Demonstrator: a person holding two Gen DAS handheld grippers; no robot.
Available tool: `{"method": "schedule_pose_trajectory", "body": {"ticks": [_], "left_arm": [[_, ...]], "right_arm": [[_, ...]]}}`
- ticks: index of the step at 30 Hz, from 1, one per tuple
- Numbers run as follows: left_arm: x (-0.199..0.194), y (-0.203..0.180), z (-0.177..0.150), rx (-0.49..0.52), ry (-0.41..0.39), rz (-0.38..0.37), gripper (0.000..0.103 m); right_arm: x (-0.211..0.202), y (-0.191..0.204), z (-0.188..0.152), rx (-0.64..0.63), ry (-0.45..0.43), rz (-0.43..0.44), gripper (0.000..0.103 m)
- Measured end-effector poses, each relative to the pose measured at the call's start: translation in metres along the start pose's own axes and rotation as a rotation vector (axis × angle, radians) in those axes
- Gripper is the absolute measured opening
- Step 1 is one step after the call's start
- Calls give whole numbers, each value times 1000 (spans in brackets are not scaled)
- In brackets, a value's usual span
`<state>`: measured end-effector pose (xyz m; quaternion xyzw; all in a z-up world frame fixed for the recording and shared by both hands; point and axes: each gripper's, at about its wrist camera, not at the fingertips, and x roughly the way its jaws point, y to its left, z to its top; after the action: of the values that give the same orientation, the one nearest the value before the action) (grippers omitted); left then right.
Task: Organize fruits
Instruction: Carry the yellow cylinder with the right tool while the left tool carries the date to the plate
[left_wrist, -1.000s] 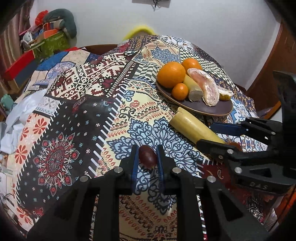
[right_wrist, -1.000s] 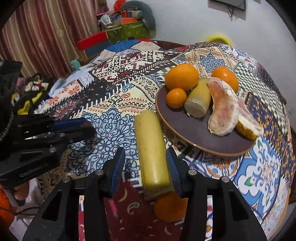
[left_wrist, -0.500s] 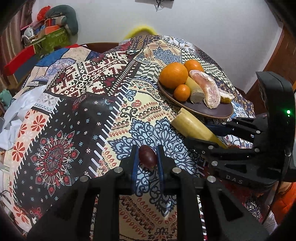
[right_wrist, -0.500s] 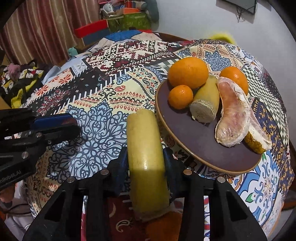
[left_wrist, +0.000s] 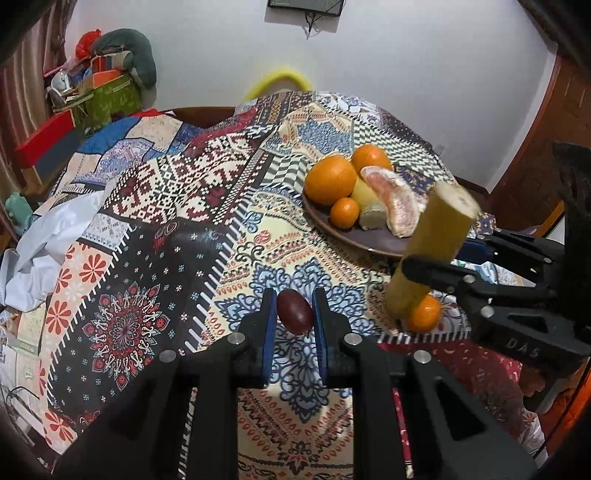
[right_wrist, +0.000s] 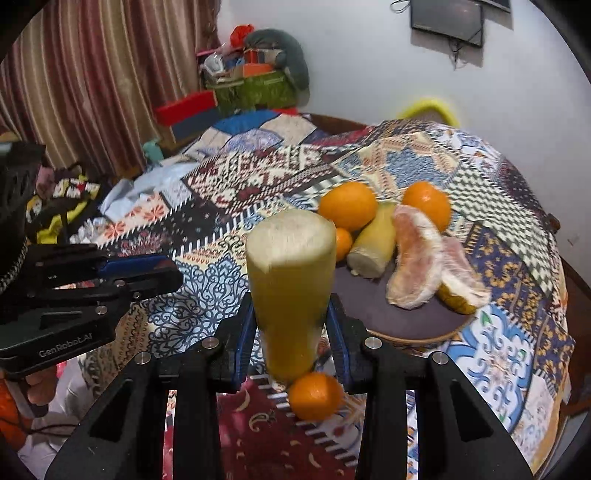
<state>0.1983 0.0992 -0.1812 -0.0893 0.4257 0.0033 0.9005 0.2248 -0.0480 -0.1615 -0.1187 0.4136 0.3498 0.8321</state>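
Note:
My left gripper (left_wrist: 294, 317) is shut on a small dark red oval fruit (left_wrist: 295, 308), held just above the patterned tablecloth. Blue-padded jaws of my right gripper (right_wrist: 291, 321) are shut on a thick yellow cut stalk (right_wrist: 290, 280), which is lifted and tilted up on end; in the left wrist view the stalk (left_wrist: 432, 243) stands at the right. A small orange (right_wrist: 316, 396) lies on the cloth right under its lower end. Behind sits a brown plate (right_wrist: 417, 332) with oranges (right_wrist: 348, 205), a second yellow piece (right_wrist: 371, 245) and peeled citrus segments (right_wrist: 415, 266).
The patchwork tablecloth (left_wrist: 159, 236) covers a round table that falls away at the near edge. Crumpled white paper (left_wrist: 48, 240) lies at the left. Boxes and bags (right_wrist: 251, 81) are stacked by the wall, with a curtain (right_wrist: 74, 92) on the left.
The right gripper's jaws closed on the yellow stalk and raised it off the cloth, tipping it upright and uncovering the small orange. The left gripper rose slightly with the dark fruit.

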Motion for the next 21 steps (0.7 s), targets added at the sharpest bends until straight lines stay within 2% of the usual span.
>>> {"method": "schedule_pose_trajectory", "body": {"ticks": [11,21], "left_arm": [[-13,-24,12,35,-35,-33,18],[-2,-44,27,61,-43,-64,19]], "right_arm": [[-48,-24,-4,42,-105,-81,34],[-68,-56,-7,93,-160,-139,34]]}}
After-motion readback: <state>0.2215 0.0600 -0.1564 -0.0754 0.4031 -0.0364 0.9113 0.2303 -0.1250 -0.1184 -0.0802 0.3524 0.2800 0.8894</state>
